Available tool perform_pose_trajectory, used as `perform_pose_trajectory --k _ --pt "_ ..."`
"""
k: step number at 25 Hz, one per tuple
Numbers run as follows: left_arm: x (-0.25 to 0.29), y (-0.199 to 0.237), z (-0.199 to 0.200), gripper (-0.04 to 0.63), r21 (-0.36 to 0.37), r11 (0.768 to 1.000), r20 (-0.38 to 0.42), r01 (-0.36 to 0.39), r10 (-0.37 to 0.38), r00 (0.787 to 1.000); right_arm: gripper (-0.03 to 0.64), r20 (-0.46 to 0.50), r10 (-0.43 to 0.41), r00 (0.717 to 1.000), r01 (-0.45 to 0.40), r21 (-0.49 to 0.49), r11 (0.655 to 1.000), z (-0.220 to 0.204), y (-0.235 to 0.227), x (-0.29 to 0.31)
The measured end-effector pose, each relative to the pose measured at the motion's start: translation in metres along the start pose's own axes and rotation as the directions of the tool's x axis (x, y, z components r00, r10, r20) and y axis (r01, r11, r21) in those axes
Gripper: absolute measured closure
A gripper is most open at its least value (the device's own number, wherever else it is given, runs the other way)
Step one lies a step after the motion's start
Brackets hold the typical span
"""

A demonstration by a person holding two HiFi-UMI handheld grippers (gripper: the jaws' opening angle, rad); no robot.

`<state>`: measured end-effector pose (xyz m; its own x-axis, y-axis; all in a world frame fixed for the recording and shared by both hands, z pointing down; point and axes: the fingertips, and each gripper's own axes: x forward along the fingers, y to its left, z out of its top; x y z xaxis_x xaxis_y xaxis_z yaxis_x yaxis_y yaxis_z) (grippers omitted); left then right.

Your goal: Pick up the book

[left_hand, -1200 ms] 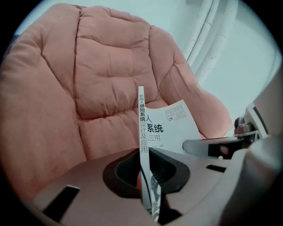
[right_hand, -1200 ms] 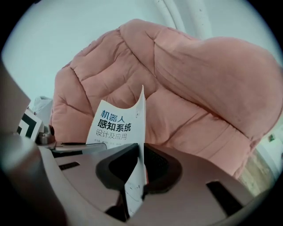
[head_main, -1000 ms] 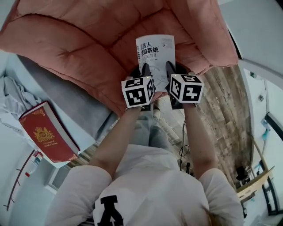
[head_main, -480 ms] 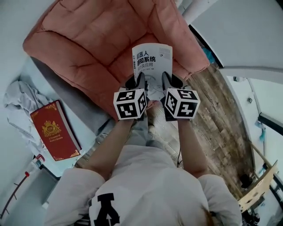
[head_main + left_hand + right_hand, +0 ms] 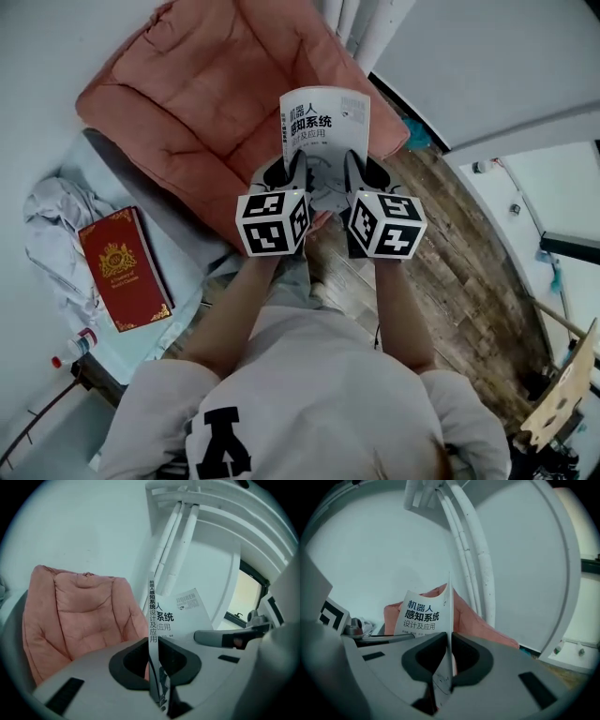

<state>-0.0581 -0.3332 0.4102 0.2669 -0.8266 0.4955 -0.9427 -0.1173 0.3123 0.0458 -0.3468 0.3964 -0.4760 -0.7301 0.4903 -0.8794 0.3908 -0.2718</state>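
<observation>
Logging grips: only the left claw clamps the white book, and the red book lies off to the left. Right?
No: the right gripper view shows the right claw shut on the white book too, alongside the left claw. The red book does lie off to the left.

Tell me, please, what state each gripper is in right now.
Left gripper: closed, holding the book.
Right gripper: closed, holding the same book.
</observation>
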Motion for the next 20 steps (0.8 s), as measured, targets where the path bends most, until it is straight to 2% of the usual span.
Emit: perform_pose_trajectory --k 6,12,16,20 --pt "-0.041 -0.041 0.04 0.548 0.052 0.996 0.122 0.074 -0.08 0.989 0.557 0.163 -0.024 0.986 0.028 -0.023 0.999 0.041 0.007 -0.06" --pt "-0.08 -0.075 0.067 0.548 0.099 0.988 0.214 0.116 -0.135 0.968 0.557 0.272 -0.047 0.961 0.069 -0.071 0.995 0.072 0.019 -0.113" --pt "-0.112 -0.098 0.087 0.548 0.152 0.98 0.28 0.125 -0.164 0.946 0.557 0.346 -0.044 0.937 0.074 -0.072 0.995 0.09 0.028 -0.152" --pt "-0.144 -0.123 0.105 0.548 0.21 0.967 0.345 0.143 -0.21 0.915 0.557 0.429 -0.039 0.903 0.082 -0.083 0.993 0.108 0.036 -0.194"
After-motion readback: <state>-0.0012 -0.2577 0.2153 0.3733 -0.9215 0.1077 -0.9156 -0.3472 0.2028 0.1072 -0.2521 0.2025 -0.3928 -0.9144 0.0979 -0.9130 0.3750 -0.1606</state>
